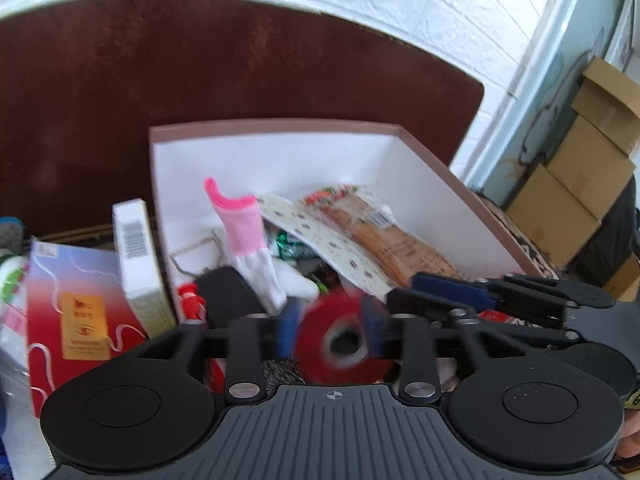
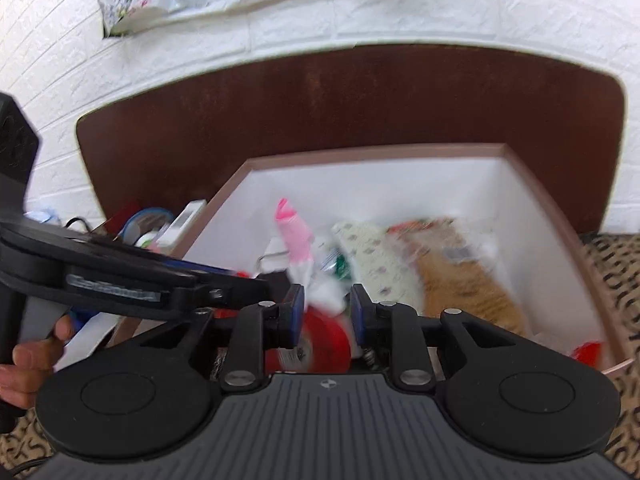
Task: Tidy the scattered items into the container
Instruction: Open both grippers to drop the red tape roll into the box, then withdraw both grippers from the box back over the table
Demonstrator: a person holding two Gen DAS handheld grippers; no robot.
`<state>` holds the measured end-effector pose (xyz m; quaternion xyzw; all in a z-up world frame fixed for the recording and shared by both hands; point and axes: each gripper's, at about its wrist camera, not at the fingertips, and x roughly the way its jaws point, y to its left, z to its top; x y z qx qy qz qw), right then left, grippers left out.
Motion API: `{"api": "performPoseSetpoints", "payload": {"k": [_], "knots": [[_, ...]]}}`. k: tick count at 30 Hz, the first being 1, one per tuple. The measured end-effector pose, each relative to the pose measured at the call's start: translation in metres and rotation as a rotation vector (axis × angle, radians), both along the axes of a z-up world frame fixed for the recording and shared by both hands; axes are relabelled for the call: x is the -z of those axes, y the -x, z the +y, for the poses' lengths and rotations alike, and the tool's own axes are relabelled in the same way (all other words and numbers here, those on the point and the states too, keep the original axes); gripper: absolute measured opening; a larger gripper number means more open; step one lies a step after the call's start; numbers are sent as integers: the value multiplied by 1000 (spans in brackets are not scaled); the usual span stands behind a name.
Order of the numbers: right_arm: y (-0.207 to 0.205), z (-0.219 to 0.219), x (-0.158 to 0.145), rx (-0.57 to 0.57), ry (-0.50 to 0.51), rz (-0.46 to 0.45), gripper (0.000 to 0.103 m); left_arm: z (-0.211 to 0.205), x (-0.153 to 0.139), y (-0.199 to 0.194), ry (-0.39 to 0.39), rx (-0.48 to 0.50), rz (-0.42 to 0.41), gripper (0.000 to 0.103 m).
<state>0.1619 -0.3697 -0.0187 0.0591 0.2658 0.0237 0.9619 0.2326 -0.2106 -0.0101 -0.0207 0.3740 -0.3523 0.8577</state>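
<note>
A white-walled box with a brown rim (image 1: pixel 276 126) (image 2: pixel 372 156) holds several items: a pink-and-white glove (image 1: pixel 244 224) (image 2: pixel 296 236), a patterned card (image 1: pixel 320 240), an orange snack pack (image 1: pixel 384 236) (image 2: pixel 468 280) and a black object (image 1: pixel 228 292). My left gripper (image 1: pixel 329 328) stands open over the box's near end. A blurred red tape roll (image 1: pixel 340 340) (image 2: pixel 320 344) lies between and just beyond its blue pads, which do not press it. My right gripper (image 2: pixel 327 312) is open above the roll, nothing pinched; its fingers (image 1: pixel 444 284) show on the right.
Outside the box on the left lie a red booklet (image 1: pixel 76 308) and a white barcode carton (image 1: pixel 136 256). A dark brown board (image 1: pixel 240 72) stands behind against a white brick wall. Cardboard boxes (image 1: pixel 580 168) stack at right. A hand (image 2: pixel 24 364) grips the left tool.
</note>
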Motion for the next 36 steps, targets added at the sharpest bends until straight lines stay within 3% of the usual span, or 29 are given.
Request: {"api": "performPoseSetpoints", "payload": {"k": [1,2,5,9,15,22,36], "knots": [[2,-2,-2,13,-1,-12,53,6,-3,0,23,-21,0,98],[5,-4,-4,17,-8,-26,71,13,-6,1,58,-41,-4,103],[14,1,-9,3,13,-56,76,26,-15,10,117,-58,-35,103],[24,15,-11,-22,35,-86,94,30,-19,22,89,-78,-65,103],[33,32,-14,-47,81,-108,100,36,-18,35,71,-96,-75,103],[41,35,-17,-49,66,-106,102,40,-24,49,53,-104,-101,103],[65,54,-16,-72,83,-86,102,41,-33,96,-88,-158,-243,103]]}}
